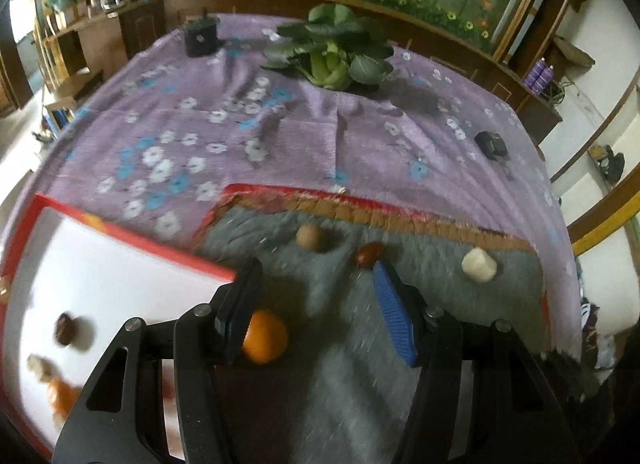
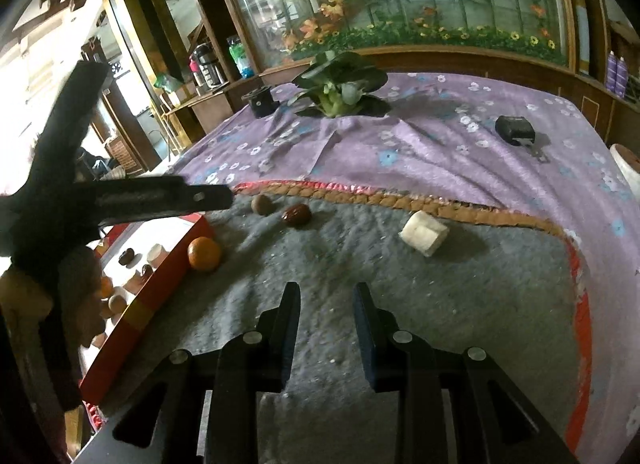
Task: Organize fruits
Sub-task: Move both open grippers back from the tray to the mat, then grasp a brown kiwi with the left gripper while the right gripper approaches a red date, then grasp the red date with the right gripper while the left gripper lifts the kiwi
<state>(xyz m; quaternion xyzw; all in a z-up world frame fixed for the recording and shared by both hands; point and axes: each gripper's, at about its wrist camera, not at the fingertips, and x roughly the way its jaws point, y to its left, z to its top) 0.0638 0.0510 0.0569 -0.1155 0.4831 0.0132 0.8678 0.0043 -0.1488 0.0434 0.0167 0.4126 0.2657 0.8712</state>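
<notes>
Lowest in the left wrist view, the left hand-held gripper (image 1: 316, 288) is spread wide and grasps nothing; the orange (image 1: 265, 337) lies on the grey mat (image 1: 344, 364) just beside its left finger, possibly touching the pad, so the wide gap looks meant to straddle it. At the lower left of that frame the red-rimmed white tray (image 1: 132, 230) already holds a dark fruit (image 1: 65, 329) and other blurred pieces, which suggests it is the sorting place and explains why the orange sits close to its edge.

In the right wrist view the right hand-held gripper (image 2: 327, 296) hovers low over bare mat, moderately parted, holding and touching nothing.

Further up the mat lie a brown round fruit (image 1: 310, 237), a red date (image 1: 370, 254) and a white chunk (image 1: 479, 265), well apart. Beyond, on the purple cloth (image 1: 304, 136) covering the desk, rest leafy greens (image 1: 334, 50).
</notes>
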